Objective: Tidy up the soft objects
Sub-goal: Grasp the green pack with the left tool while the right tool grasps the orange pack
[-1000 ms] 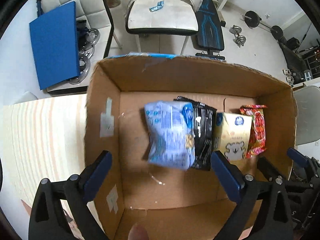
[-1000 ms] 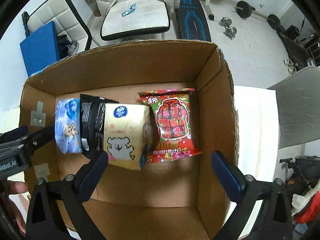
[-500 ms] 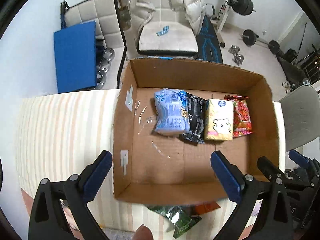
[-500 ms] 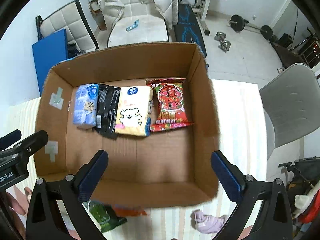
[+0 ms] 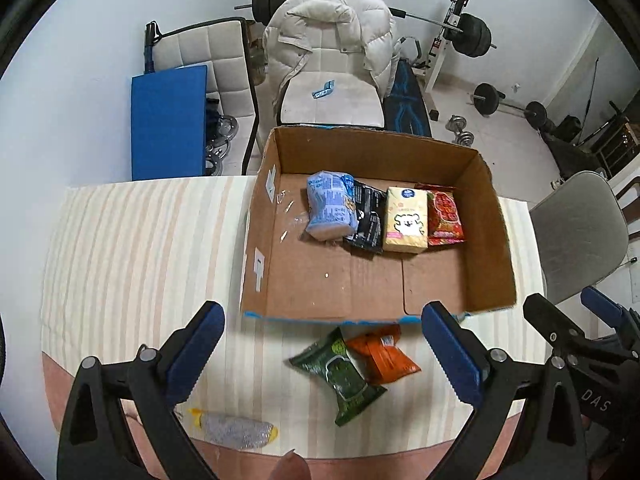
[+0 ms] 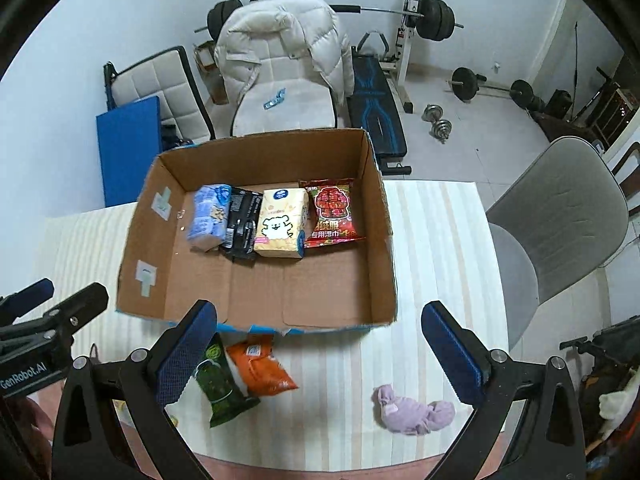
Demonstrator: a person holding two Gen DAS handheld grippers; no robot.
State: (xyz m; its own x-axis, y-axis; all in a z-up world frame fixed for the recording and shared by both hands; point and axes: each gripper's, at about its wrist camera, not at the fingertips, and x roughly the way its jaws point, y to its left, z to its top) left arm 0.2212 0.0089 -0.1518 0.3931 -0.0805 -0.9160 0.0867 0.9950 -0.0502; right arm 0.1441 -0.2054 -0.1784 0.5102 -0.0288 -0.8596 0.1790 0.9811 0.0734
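A cardboard box [image 5: 256,240] [image 6: 132,256] holds a row of soft packs: light blue [image 5: 329,211] [image 6: 210,216], black [image 5: 366,216] [image 6: 242,222], cream tissue [image 5: 405,219] [image 6: 282,224] and red [image 5: 445,216] [image 6: 332,212]. On the striped cloth in front of the box lie a green pack [image 5: 340,372] [image 6: 220,384] and an orange pack [image 5: 384,354] [image 6: 260,368]. A lilac cloth bundle [image 6: 412,410] lies to their right. A silver and yellow bundle [image 5: 236,428] lies at the near left. My left gripper [image 5: 324,356] and right gripper [image 6: 318,356] are open and empty, above the near table edge.
The striped tablecloth [image 5: 140,260] covers the table. A grey chair [image 6: 560,220] stands at the right. A white chair with a puffy jacket [image 5: 332,64], a blue board [image 5: 168,120] and gym weights [image 6: 436,120] stand beyond the table.
Both grippers have pulled back and up from over the box to the near table edge. The packs in front of the box and the lilac bundle have come into view.
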